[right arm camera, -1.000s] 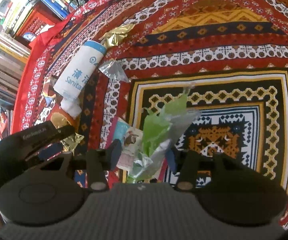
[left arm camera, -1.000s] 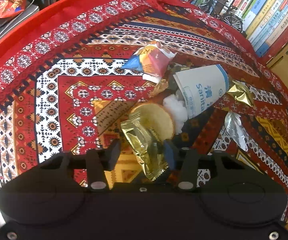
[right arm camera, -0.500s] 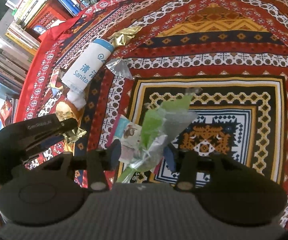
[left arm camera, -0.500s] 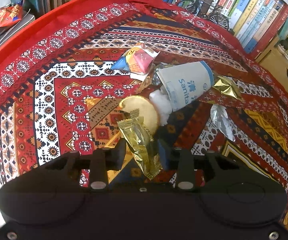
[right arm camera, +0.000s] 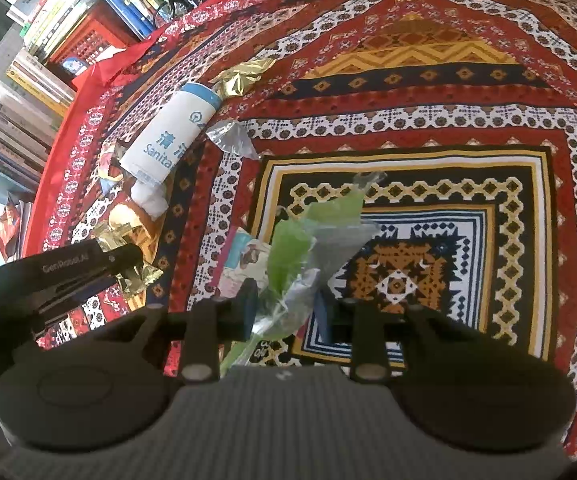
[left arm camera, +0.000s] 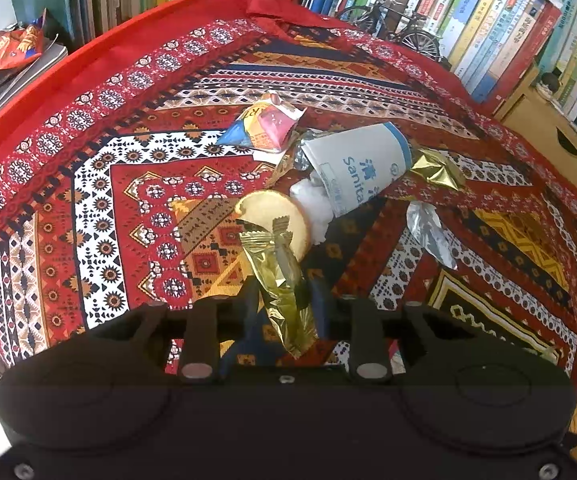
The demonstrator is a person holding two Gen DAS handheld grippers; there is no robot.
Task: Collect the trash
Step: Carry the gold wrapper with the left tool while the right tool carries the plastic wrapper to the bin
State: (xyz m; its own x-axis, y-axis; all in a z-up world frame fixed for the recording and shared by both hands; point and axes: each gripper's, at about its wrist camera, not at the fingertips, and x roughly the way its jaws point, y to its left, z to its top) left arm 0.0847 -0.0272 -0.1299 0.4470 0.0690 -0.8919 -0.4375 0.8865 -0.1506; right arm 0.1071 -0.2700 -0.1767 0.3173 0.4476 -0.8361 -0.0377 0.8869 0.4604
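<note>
While the paper cup (left arm camera: pixel 362 168) lies tipped at frame centre with white tissue (left arm camera: pixel 314 206) spilling out, a gold wrapper (left arm camera: pixel 284 284) is being clamped by the closing left gripper (left arm camera: pixel 284 300); a green wrapper (right arm camera: pixel 302 264) is pinched by the closing right gripper (right arm camera: pixel 286 304).

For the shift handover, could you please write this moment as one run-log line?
left tongs: closing on gold wrapper | right tongs: closing on green wrapper | on cloth: paper cup

Cup (left arm camera: pixel 362 168) lies on cloth (left arm camera: pixel 88 184) w/ biscuit (left arm camera: pixel 274 220) in front, wrapper (left arm camera: pixel 434 168) beside it.
</note>
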